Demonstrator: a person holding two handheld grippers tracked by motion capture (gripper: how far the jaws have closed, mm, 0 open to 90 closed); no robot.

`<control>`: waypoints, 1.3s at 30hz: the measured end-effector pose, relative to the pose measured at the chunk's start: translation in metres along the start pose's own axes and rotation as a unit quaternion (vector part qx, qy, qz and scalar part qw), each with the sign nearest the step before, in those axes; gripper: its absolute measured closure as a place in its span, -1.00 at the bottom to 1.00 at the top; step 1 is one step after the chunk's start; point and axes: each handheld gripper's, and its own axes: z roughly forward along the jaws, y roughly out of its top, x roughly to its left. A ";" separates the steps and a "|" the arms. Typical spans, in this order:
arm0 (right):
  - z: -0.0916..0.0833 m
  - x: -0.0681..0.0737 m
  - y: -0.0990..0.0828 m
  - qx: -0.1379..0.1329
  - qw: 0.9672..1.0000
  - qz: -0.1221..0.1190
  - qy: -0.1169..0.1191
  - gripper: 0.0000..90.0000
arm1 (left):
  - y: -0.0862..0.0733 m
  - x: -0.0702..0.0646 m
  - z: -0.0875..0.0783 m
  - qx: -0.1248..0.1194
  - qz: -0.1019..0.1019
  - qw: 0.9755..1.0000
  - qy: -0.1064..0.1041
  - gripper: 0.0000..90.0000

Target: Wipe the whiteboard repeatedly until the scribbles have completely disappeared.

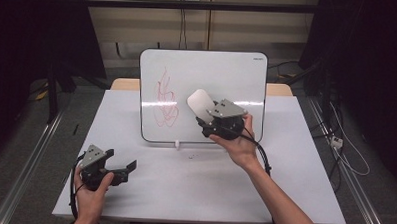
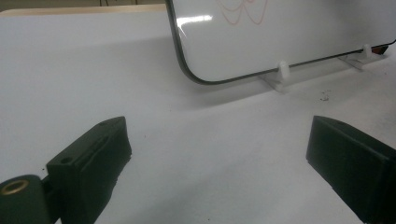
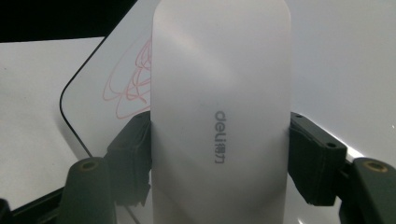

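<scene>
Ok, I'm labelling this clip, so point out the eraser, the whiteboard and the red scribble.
eraser [image 3: 219, 93], right gripper view, middle of its white back.
whiteboard [image 1: 223, 73], high view, bare white face.
red scribble [image 1: 166, 102], high view, middle of the loops.

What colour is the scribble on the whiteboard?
Red scribble on the whiteboard; the high view shows it best.
</scene>
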 end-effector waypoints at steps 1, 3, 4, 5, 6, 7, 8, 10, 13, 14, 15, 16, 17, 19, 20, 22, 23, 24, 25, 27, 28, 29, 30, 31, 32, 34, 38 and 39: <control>0.002 0.001 0.002 0.000 1.000 -0.003 0.002 -0.30 | 0.000 0.001 0.000 0.000 0.000 1.000 0.000 -0.87; 0.005 0.002 0.006 -0.002 1.000 -0.009 0.001 -0.30 | 0.001 0.003 -0.001 -0.003 -0.003 1.000 0.001 -0.87; 0.006 0.002 0.008 -0.002 1.000 -0.011 0.002 -0.30 | 0.001 0.004 -0.001 -0.004 -0.004 1.000 0.001 -0.87; 0.008 0.002 0.010 -0.005 1.000 -0.010 0.003 -0.30 | 0.001 0.005 -0.001 -0.002 -0.003 1.000 0.000 -0.87; 0.010 0.003 0.011 -0.007 1.000 -0.009 0.005 -0.30 | 0.001 0.005 -0.001 -0.002 -0.003 1.000 0.000 -0.87; 0.012 0.003 0.013 -0.006 1.000 -0.012 0.006 -0.30 | 0.001 0.007 -0.001 -0.004 -0.007 1.000 -0.001 -0.87; 0.015 0.004 0.015 -0.005 1.000 -0.012 0.007 -0.30 | 0.001 0.007 -0.002 -0.008 -0.008 1.000 0.000 -0.87; 0.020 0.006 0.019 -0.002 1.000 -0.020 0.007 -0.30 | 0.002 0.007 -0.004 -0.007 -0.006 1.000 0.001 -0.87; 0.025 0.009 0.024 -0.008 1.000 -0.018 0.009 -0.30 | 0.002 0.007 -0.005 -0.011 -0.008 1.000 0.001 -0.87; 0.026 0.009 0.026 -0.008 1.000 -0.018 0.010 -0.30 | 0.001 0.007 -0.005 -0.010 -0.008 1.000 0.003 -0.87; 0.028 0.010 0.028 -0.008 1.000 -0.020 0.008 -0.30 | 0.001 0.006 -0.005 -0.010 -0.008 1.000 0.003 -0.87; 0.029 0.010 0.030 -0.008 1.000 -0.023 0.008 -0.30 | 0.001 0.006 -0.006 -0.009 -0.007 1.000 0.003 -0.87; 0.031 0.009 0.032 -0.007 1.000 -0.021 0.013 -0.30 | 0.001 0.006 -0.006 -0.009 -0.006 1.000 0.003 -0.87; 0.033 0.009 0.035 -0.009 1.000 -0.021 0.016 -0.30 | 0.001 0.007 -0.005 -0.011 -0.008 1.000 0.003 -0.87; 0.034 0.009 0.036 -0.008 1.000 -0.027 0.013 -0.30 | 0.001 0.007 -0.005 -0.010 -0.007 1.000 0.005 -0.87; 0.036 0.008 0.038 -0.008 1.000 -0.024 0.014 -0.30 | 0.001 0.008 -0.005 -0.005 -0.007 1.000 0.003 -0.87; 0.037 0.008 0.040 -0.006 1.000 -0.028 0.012 -0.30 | 0.001 0.007 -0.005 -0.006 -0.009 1.000 0.002 -0.87; 0.038 0.008 0.041 -0.004 1.000 -0.029 0.012 -0.30 | 0.001 0.007 -0.005 -0.007 -0.008 1.000 0.002 -0.87; 0.040 0.007 0.043 -0.004 1.000 -0.029 0.009 -0.30 | 0.001 0.007 -0.005 -0.008 -0.007 1.000 0.002 -0.87; 0.042 0.005 0.046 -0.005 1.000 -0.028 0.007 -0.30 | 0.001 0.006 -0.006 -0.008 -0.007 1.000 0.001 -0.87; 0.043 0.005 0.048 -0.005 1.000 -0.025 0.004 -0.30 | 0.000 0.006 -0.006 -0.009 -0.007 1.000 0.000 -0.87; 0.044 0.004 0.049 -0.005 1.000 -0.025 0.003 -0.30 | 0.000 0.006 -0.006 -0.009 -0.008 1.000 0.000 -0.87; 0.046 0.003 0.051 -0.003 1.000 -0.024 0.001 -0.30 | 0.000 0.006 -0.006 -0.008 -0.007 1.000 0.000 -0.87; 0.048 0.002 0.053 -0.003 1.000 -0.024 0.000 -0.30 | 0.000 0.006 -0.006 -0.008 -0.007 1.000 0.000 -0.87; 0.049 0.002 0.055 -0.001 1.000 -0.025 -0.002 -0.30 | 0.000 0.006 -0.006 -0.008 -0.007 1.000 -0.001 -0.87; 0.053 0.001 0.058 0.002 1.000 -0.028 -0.007 -0.30 | 0.000 0.006 -0.006 -0.007 -0.006 1.000 0.000 -0.87; 0.061 -0.001 0.064 0.008 0.999 -0.032 -0.014 -0.30 | 0.000 0.006 -0.006 -0.005 -0.009 1.000 0.001 -0.87; 0.063 -0.002 0.065 0.009 0.999 -0.033 -0.014 -0.30 | 0.000 0.006 -0.006 -0.004 -0.009 1.000 0.001 -0.87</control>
